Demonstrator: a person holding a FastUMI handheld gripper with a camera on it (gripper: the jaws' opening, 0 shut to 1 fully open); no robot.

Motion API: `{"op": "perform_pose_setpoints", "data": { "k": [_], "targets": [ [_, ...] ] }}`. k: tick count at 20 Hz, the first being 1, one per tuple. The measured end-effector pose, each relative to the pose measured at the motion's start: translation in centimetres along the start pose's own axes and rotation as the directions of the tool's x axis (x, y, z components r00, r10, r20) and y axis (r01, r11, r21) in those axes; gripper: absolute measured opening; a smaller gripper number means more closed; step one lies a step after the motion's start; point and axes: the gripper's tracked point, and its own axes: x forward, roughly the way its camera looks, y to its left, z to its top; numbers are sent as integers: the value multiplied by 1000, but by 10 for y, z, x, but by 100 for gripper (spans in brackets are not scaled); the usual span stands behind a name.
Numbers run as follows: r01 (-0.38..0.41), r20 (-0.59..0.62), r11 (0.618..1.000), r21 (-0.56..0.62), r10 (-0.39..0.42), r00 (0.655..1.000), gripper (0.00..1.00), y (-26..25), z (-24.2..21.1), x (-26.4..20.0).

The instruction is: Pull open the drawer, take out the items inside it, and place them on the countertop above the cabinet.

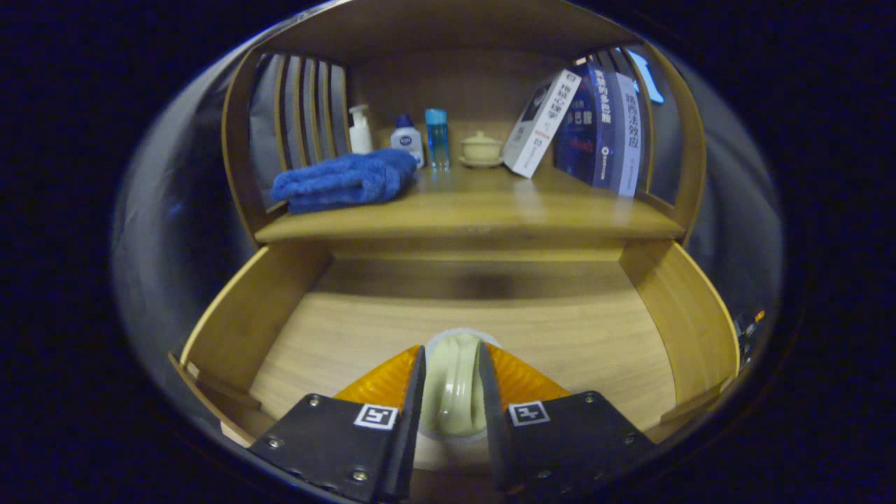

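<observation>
While the drawer [238, 329] stands pulled open, the gripper [451, 392] has its jaws clamped on a pale green ceramic lid [455, 385] over the drawer's front edge, below the counter [476, 210].

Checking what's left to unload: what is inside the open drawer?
One pale green ceramic piece sits in the open wooden drawer, gripped between the gripper jaws. The rest of the floor is bare; the jaws cover the near corners.
</observation>
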Motion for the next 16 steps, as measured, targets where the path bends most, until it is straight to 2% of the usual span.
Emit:
{"op": "perform_pose_setpoints", "data": {
  "k": [6,11,14,16],
  "targets": [
    [26,-142,1000,-3,-26,989,44,-5,-29,6],
    [33,-121,999,0,-33,992,42,-7,-20,8],
    [22,-97,1000,0,-22,995,20,-7,-21,8],
    [14,-82,1000,9,-13,997,20,-7,-20,7]
  ]
}}
